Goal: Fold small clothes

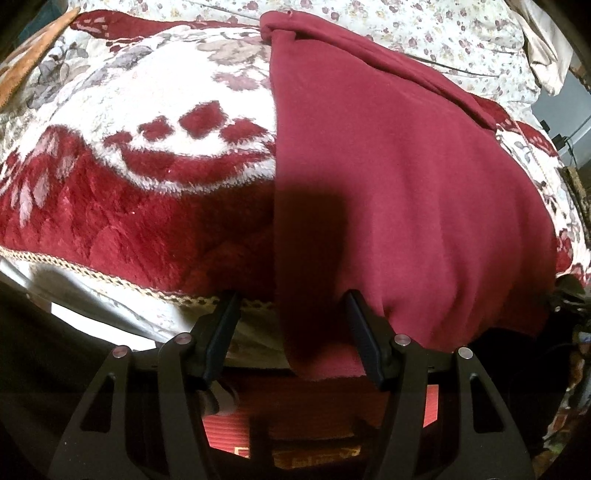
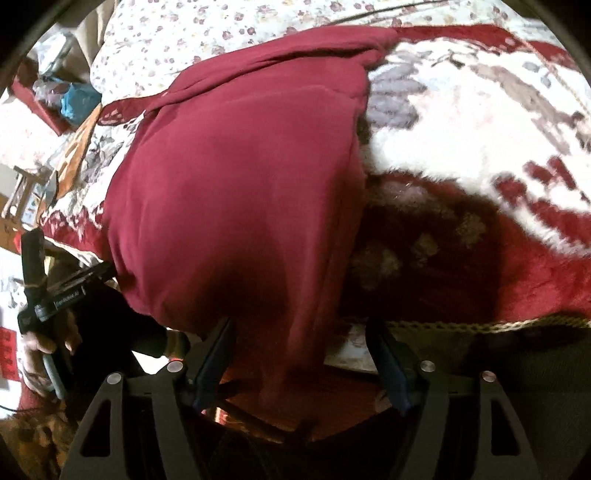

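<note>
A dark red garment [image 1: 399,177] lies lengthwise on a plush red and white blanket [image 1: 147,147], its near end hanging over the bed edge. My left gripper [image 1: 291,299] is open, its jaws wide apart, with the garment's near left corner hanging between them. The garment also shows in the right wrist view [image 2: 236,192]. My right gripper [image 2: 299,328] is open too, with the garment's near right corner hanging between its jaws. The left gripper [image 2: 48,295] also shows at the left of the right wrist view, held in a hand.
A floral sheet [image 1: 424,33] covers the bed beyond the blanket [image 2: 480,122]. The blanket's braided hem [image 1: 92,275] runs along the near bed edge. A red mat [image 1: 317,417] lies on the floor below. Clutter [image 2: 66,99] sits at the far left.
</note>
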`<state>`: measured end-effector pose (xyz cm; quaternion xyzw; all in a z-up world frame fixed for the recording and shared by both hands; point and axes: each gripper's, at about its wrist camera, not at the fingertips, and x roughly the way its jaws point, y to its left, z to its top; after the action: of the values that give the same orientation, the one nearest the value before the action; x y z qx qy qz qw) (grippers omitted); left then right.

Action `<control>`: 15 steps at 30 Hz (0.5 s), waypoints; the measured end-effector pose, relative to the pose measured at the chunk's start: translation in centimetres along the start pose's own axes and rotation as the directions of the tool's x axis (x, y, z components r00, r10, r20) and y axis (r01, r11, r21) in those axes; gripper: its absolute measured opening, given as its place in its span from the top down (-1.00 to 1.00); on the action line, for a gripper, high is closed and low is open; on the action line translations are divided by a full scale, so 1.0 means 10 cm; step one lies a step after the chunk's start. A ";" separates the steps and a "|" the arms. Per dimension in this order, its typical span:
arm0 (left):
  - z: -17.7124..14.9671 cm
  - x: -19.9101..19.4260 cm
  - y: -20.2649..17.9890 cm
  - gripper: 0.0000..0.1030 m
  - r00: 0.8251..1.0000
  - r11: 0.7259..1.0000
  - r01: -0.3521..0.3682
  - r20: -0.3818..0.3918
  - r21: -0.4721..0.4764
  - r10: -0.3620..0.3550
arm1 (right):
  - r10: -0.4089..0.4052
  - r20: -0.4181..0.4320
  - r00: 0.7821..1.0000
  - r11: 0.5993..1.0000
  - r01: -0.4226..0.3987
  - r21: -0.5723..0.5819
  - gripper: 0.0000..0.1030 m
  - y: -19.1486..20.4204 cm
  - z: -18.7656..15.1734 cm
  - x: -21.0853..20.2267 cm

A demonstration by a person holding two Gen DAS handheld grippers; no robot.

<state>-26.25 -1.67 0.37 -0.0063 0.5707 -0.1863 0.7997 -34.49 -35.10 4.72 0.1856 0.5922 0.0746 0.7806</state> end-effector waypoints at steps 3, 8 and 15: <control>-0.01 0.02 -0.03 -0.14 1.000 1.000 0.026 -0.008 -0.006 -0.026 | 0.027 -0.009 1.000 1.000 -0.027 -0.005 -0.36 0.04 -0.01 0.06; -0.05 0.06 -0.02 -0.14 0.999 0.999 0.044 -0.023 -0.025 -0.044 | 0.042 0.015 0.999 0.999 -0.042 0.002 0.21 0.02 0.00 0.07; -0.09 0.12 -0.07 0.60 0.994 0.996 0.085 -0.071 0.008 -0.085 | 0.047 0.037 0.998 0.992 -0.043 -0.121 0.60 0.17 0.04 -0.01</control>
<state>-26.89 -2.54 -0.87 -0.0198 0.5966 -0.2233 0.7706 -33.96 -33.63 5.55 0.1532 0.5665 0.1239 0.8001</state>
